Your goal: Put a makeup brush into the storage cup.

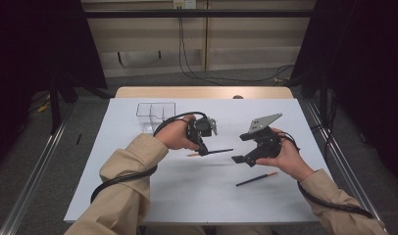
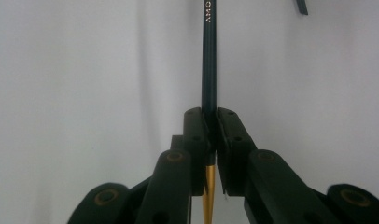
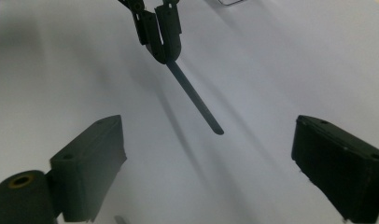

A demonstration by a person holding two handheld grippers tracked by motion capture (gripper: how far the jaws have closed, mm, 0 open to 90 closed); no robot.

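White table (image 1: 138, 196): clear box (image 1: 155, 115) at far left, dark pencil (image 1: 256, 179) lying near right

Left tongs (image 1: 205, 149) are clamped tight, while the right tongs (image 1: 241, 155) gape wide, both raised mid-table, tips facing.

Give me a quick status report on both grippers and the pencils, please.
Left gripper shut on dark pencil, held above the table. Right gripper open, empty. Second pencil lying on white table. Nothing between them.

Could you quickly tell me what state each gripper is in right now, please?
Left gripper: closed on a dark pencil, held above the table.
Right gripper: open, holding nothing.
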